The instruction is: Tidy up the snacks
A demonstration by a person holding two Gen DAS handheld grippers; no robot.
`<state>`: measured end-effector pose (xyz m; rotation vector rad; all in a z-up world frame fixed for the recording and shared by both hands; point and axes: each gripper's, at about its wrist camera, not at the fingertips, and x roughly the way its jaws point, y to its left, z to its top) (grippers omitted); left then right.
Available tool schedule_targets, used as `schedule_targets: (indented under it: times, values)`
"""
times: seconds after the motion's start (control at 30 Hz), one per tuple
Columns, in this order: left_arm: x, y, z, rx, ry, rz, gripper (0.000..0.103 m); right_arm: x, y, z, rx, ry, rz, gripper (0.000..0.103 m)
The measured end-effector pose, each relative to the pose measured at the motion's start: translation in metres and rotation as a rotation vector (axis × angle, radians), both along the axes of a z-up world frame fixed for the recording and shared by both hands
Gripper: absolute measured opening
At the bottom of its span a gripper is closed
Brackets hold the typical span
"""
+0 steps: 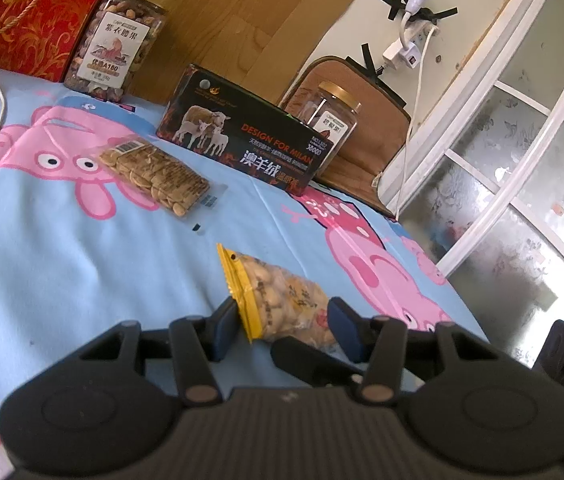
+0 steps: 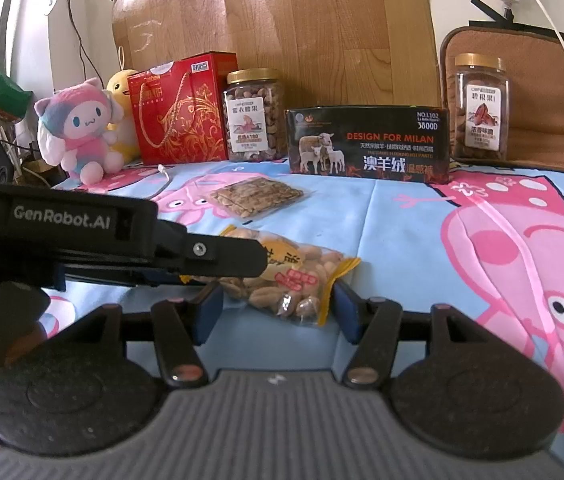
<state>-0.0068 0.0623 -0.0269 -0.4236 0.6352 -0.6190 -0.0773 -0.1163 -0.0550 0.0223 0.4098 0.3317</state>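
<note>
A yellow-edged bag of peanuts (image 1: 288, 304) (image 2: 286, 276) lay on a blue cartoon-pig bedsheet (image 1: 62, 264) (image 2: 422, 248), framed on both sides by the two claws. The left claw (image 1: 282, 326) stood wide around the bag, one blue pad close to the yellow seal and the other beside the bag's far side; whether either pad touched the wrapper could not be told. The right claw (image 2: 278, 308) was likewise spread wide, its pads on either side of the bag's near end, apart from it. In the right wrist view the left claw's dark body reached across the bag from the left. Just beyond the bag lay a clear flat packet of seeds (image 1: 156, 176) (image 2: 256, 196), separate from it. Farther back stood a black box printed with sheep (image 1: 242, 140) (image 2: 368, 142), with a gold-lidded jar of nuts (image 1: 120, 40) (image 2: 254, 116) to its left and a second gold-lidded jar (image 1: 332, 120) (image 2: 480, 108) to its right, the latter in front of a brown cushion (image 1: 362, 152) (image 2: 554, 100). A red gift bag (image 1: 30, 16) (image 2: 180, 112) stood beside the first jar, next to a pink plush toy (image 2: 82, 132), all against a wooden board (image 1: 242, 20) (image 2: 322, 32).
</note>
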Motion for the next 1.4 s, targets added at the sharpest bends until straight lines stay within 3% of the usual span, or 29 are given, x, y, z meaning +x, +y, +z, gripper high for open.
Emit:
schedule_targets:
  times: [0.1,0.37,0.53,0.7,0.83,1.1,1.17,1.4]
  values:
    - [-0.001,-0.001,0.0,0.015,-0.006,0.004,0.045,0.0,0.0,0.0,0.006,-0.001,0.004,0.062]
    - [-0.001,0.003,-0.001,0.008,0.008,0.017,0.038,-0.001,-0.003,0.0,0.02,0.0,0.007,0.043]
    - [-0.007,0.004,0.003,0.0,-0.008,0.023,0.038,-0.005,-0.002,0.003,0.001,-0.021,0.018,0.041]
    - [-0.014,0.005,0.009,0.01,-0.035,0.033,0.038,-0.012,0.001,0.008,-0.02,-0.078,0.034,0.041]
    - [-0.011,0.004,0.0,0.025,-0.002,0.037,0.038,-0.003,-0.002,0.001,-0.012,-0.011,0.04,0.041]
    - [-0.012,0.006,0.002,0.029,0.0,0.033,0.043,-0.005,-0.001,0.0,-0.006,-0.009,0.037,0.046]
    - [-0.011,0.008,0.004,0.028,0.005,0.041,0.044,-0.004,-0.002,0.0,-0.001,-0.006,0.042,0.052]
    - [-0.007,0.009,0.003,0.023,0.029,0.048,0.043,-0.004,0.001,-0.001,-0.016,-0.003,0.062,0.054]
